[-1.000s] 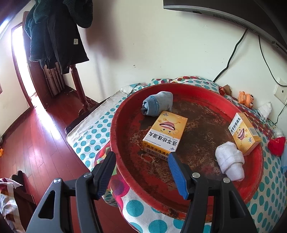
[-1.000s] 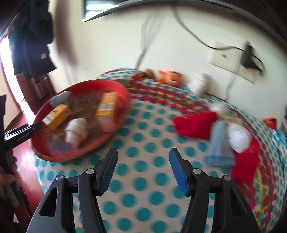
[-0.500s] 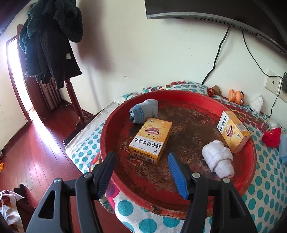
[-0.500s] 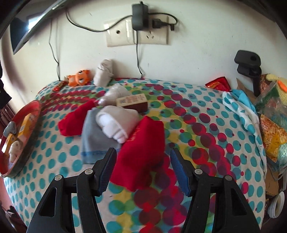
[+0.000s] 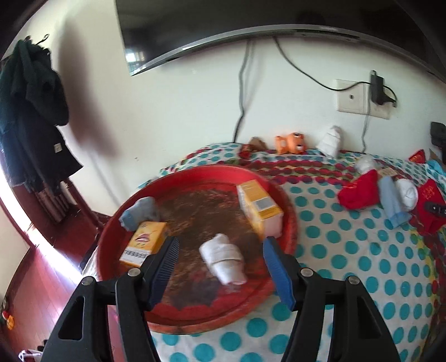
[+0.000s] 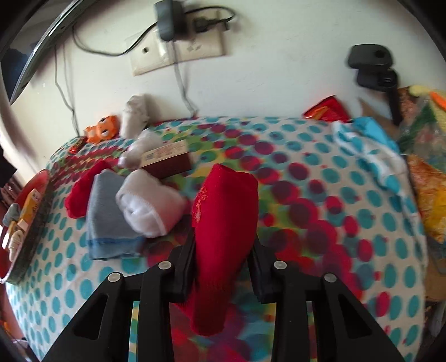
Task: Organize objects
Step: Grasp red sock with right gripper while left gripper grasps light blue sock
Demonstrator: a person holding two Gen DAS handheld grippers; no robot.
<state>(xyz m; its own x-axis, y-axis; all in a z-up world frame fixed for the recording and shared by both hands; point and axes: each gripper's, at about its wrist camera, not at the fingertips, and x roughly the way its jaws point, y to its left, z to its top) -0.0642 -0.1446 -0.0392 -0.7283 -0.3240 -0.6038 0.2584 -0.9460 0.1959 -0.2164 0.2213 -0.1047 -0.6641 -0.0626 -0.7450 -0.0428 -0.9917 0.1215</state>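
Note:
In the right wrist view my right gripper (image 6: 223,242) has its jaws closing, and the pads press both sides of a rolled red sock (image 6: 225,211) that sticks up and forward between them. Left of it lie a white sock roll (image 6: 147,206), a grey-blue folded cloth (image 6: 108,222), another red sock (image 6: 83,192) and a brown box (image 6: 167,161). My left gripper (image 5: 220,245) hovers over the red tray (image 5: 290,222), jaws opening a little with nothing between them. In the tray lie a white sock roll (image 5: 223,257), a grey sock (image 5: 139,213) and two yellow boxes (image 5: 145,245) (image 5: 259,208).
The dotted bedspread (image 6: 320,250) runs up to the wall, where an orange toy (image 6: 100,131) and a white roll (image 6: 136,114) sit under a socket with a charger (image 6: 170,22). A blue-white cloth (image 6: 368,150) and bags crowd the right edge. Coats (image 5: 30,111) hang at the left.
My right gripper has come down over the red sock and shut on it. The left gripper's view has swung right, so the tray sits lower left and more of the bed shows.

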